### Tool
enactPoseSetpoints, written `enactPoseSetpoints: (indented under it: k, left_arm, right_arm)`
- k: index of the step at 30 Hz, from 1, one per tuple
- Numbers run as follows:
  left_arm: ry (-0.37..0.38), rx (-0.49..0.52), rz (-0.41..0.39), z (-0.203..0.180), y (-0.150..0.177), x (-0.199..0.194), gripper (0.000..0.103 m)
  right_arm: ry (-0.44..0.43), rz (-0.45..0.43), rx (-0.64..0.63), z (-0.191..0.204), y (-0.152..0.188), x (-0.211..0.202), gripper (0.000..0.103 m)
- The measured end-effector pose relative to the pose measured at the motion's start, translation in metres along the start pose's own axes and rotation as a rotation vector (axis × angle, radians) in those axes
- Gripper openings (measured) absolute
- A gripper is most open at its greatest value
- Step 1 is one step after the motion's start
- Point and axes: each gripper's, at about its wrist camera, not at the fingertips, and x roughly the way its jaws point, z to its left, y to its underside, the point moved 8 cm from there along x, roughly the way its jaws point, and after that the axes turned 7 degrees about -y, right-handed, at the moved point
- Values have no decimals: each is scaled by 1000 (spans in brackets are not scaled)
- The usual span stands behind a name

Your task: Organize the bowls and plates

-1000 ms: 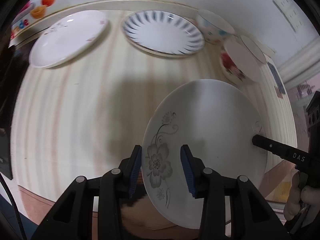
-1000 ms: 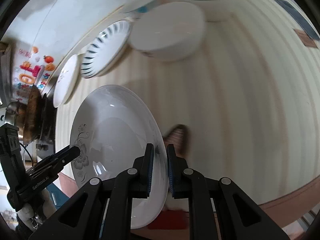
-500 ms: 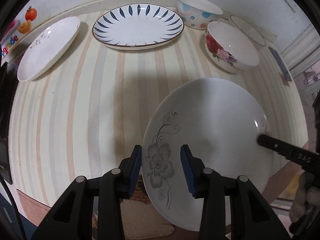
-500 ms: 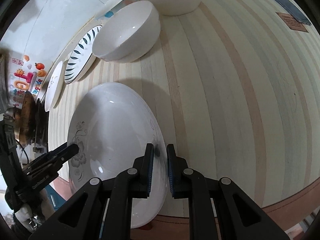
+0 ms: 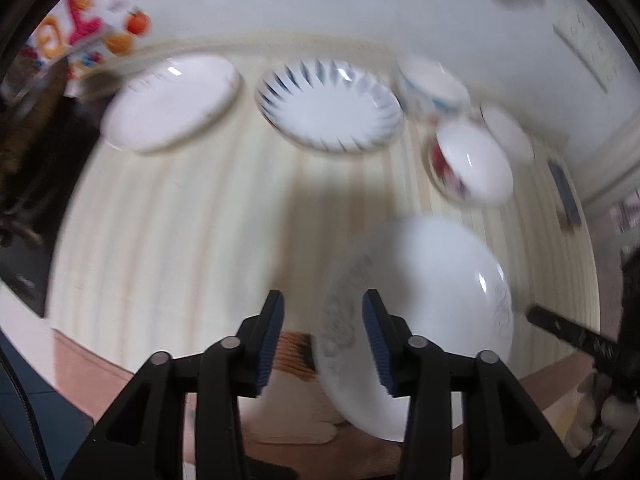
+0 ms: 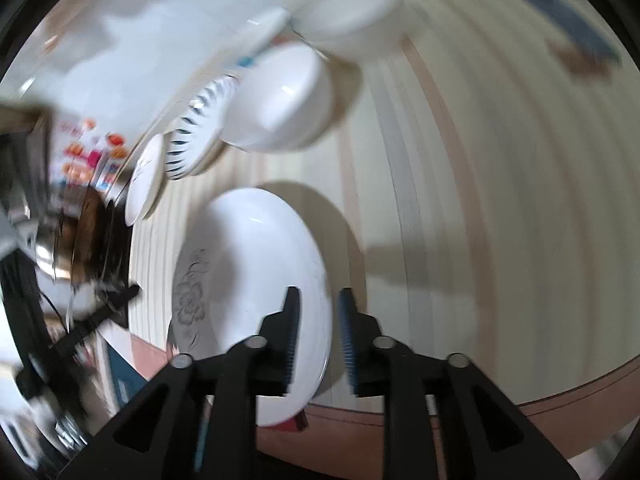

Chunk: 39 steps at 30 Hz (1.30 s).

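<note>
while the flowered plate [image 5: 424, 304] lies on the striped bench [image 5: 192, 240] near its front edge, both grippers just opening: left gripper [image 5: 323, 334] partly wide, pads clear of the rim; right gripper [image 6: 319, 330] narrower, rim between its pads but no press visible. judged step: release and withdrawal. best lifted straight up, clear of the rim, no drag on an overhanging plate. left view only: blue-rayed plate [image 5: 330, 110], plain plate [image 5: 172, 108] and rose bowl [image 5: 468, 168] along the back. right view only: plate's shadow flat on the bench, right pads astride the rim. both views blurred.
</note>
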Motion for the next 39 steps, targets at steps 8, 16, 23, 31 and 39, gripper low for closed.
enactPoseSetpoints:
  k: [8,16,23,31,39]
  left_arm:
    - [-89,-203,-88,106,-84,-5,51]
    - [-93,-377,-22,203,-116,69,50]
    - [-139,-401,-9,237,-137,117,50]
    - [-107,-405,23,243,-151,149,50]
    - [-160,-373,-58,242,-152,147,36]
  right_arm:
    - [-108,33,-157,117,-55,1,56]
    - [-94,80,-303,256,-159,153,56]
    - [-31,132,-359,289,-224,277,55]
    - [-49,151,-320,289,-260,342,22]
    - [-53,141,-351,295,-259,344,14]
